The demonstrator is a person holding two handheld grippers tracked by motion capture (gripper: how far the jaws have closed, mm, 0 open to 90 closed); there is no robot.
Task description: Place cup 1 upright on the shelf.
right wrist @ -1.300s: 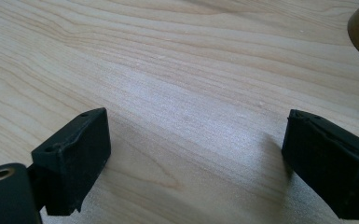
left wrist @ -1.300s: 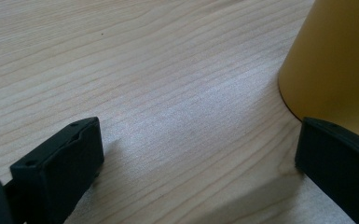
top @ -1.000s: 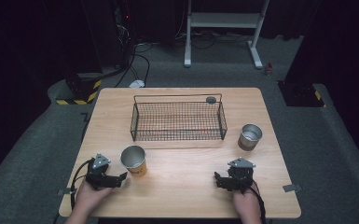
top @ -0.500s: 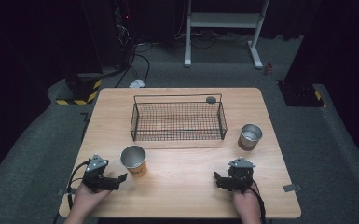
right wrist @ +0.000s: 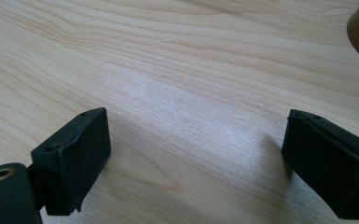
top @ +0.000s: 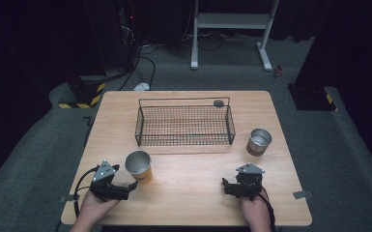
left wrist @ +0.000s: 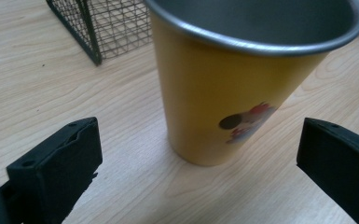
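- The left tool (top: 128, 187) is being held low over the near left part of the desk (top: 193, 174), with its jaws spread wide; in the left gripper view (left wrist: 191, 172) nothing is being gripped between them.
- The yellow cup (top: 139, 166) is being seen standing upright just beyond the left tool, close to its tips but apart from both jaws; in the left gripper view the cup (left wrist: 228, 93) is being framed between the two jaws, with a grey metal rim and a small printed picture on its side.
- The right tool (top: 228, 186) is being held over the near right part of the desk, well apart from the yellow cup; its jaws are being kept wide too, with bare wood (right wrist: 191, 116) lying between them.
- The metal cup (top: 259, 141) is being seen upright farther back on the right, just beside the right end of the basket.
- The wire basket (top: 184, 125) is being seen at the middle of the desk, behind both cups, with a small dark round thing (top: 218, 103) at its far right corner.
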